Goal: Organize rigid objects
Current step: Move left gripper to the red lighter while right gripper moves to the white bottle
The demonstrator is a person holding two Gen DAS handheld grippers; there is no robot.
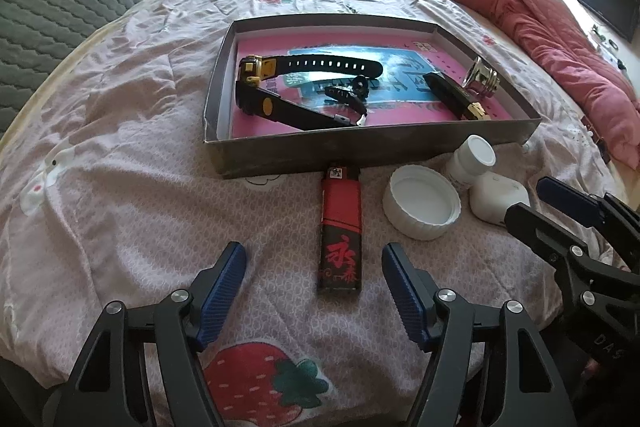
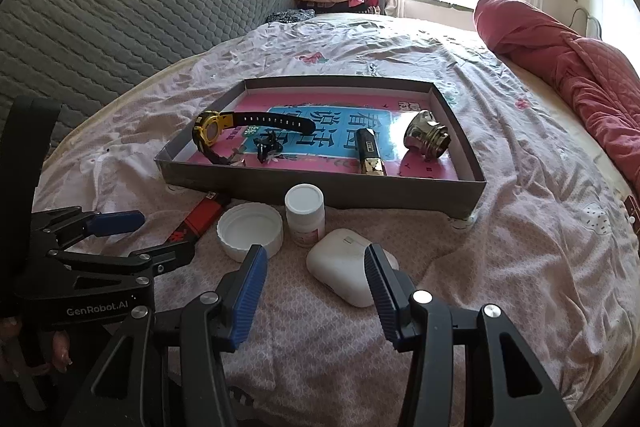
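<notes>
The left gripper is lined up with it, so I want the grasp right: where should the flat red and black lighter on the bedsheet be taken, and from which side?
Grip the red and black lighter across its narrow width, on the long side edges near mid-body. It lies flat, lengthwise between the open left gripper's fingers, so come from above and the near end. Its far end touches the grey cardboard tray; a white plastic lid sits close on the right.

Right gripper [image 2: 316, 287] hangs open-jawed over the pink floral bedsheet [image 2: 500, 247], a white rounded plastic case [image 2: 340, 263] lying between its blue pads. Just beyond, a small white pill bottle [image 2: 305, 215] stands beside an upturned white ribbed lid [image 2: 250, 231], before the shallow grey cardboard tray [image 2: 320, 193].
</notes>
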